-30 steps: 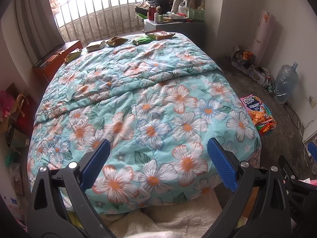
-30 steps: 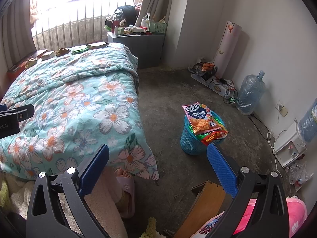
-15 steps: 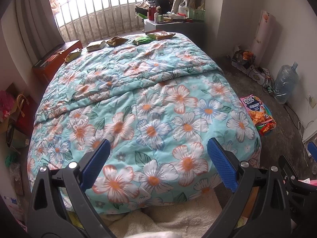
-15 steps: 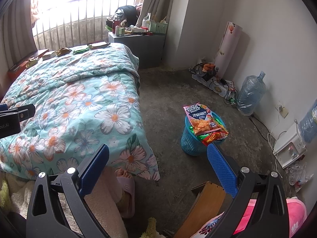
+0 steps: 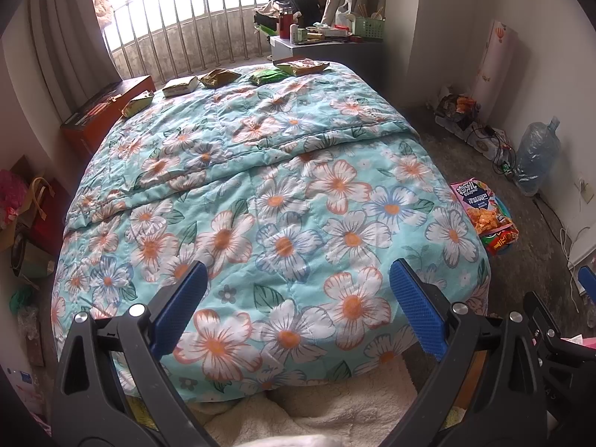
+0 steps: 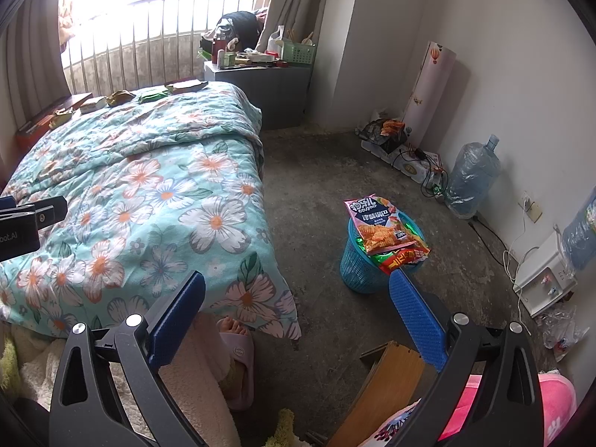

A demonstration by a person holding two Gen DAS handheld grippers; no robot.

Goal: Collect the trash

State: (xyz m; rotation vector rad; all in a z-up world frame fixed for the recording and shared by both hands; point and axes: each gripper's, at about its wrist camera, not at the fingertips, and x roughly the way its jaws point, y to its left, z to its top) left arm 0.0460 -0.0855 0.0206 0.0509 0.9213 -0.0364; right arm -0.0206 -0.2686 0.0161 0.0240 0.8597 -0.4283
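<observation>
Several snack wrappers lie in a row at the far end of the floral bed (image 5: 260,193): a yellow-green one (image 5: 138,103), a pale one (image 5: 181,86), a brown one (image 5: 219,77), a green one (image 5: 269,75) and a tan one (image 5: 302,66). My left gripper (image 5: 296,309) hovers open over the bed's near end, far from them, holding nothing. A blue mesh trash basket (image 6: 359,262) stands on the floor right of the bed, with snack bags (image 6: 380,229) piled on its top. My right gripper (image 6: 298,314) is open and empty, near the basket.
A grey bedside cabinet (image 6: 268,82) cluttered with bottles stands by the window rail. A water jug (image 6: 471,175), cables and boxes line the right wall. A person's foot in a slipper (image 6: 238,354) rests beside the bed corner. A wooden board (image 6: 387,383) lies close below.
</observation>
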